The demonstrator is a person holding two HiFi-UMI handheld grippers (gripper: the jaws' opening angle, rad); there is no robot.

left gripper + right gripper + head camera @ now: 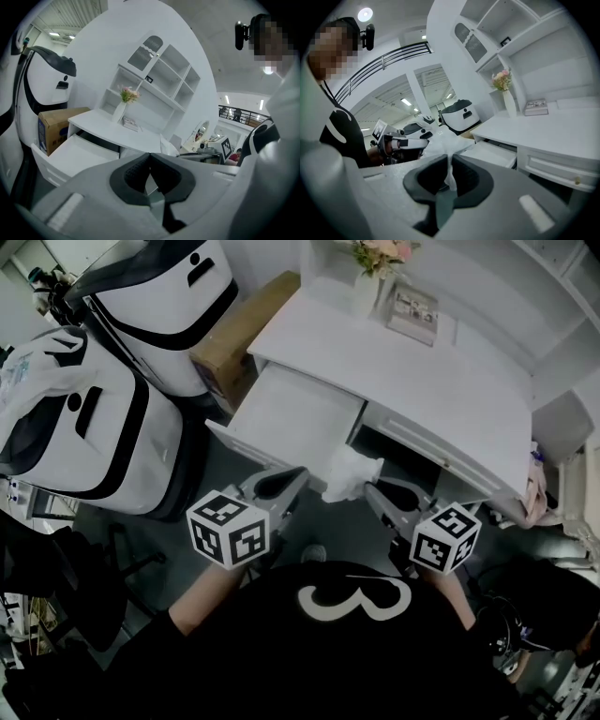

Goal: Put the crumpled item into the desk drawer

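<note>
The crumpled white item point(349, 472) hangs in front of the white desk point(441, 381), just right of the open drawer point(291, 418). My right gripper point(372, 489) is shut on a fold of it; in the right gripper view the white wad point(443, 143) bulges above the closed jaws of my right gripper point(450, 163). Left of the wad, my left gripper point(286, 480) hovers below the drawer's front edge, shut with nothing in it. In the left gripper view, my left gripper point(150, 158) has its tips meeting, and the wad point(168, 146) and drawer point(77, 152) lie beyond.
Two large white machines with black trim point(103, 418) stand at the left beside a cardboard box point(239, 334). A vase of flowers point(375, 268) and a small book point(412, 315) sit at the back of the desk under a shelf unit point(159, 75).
</note>
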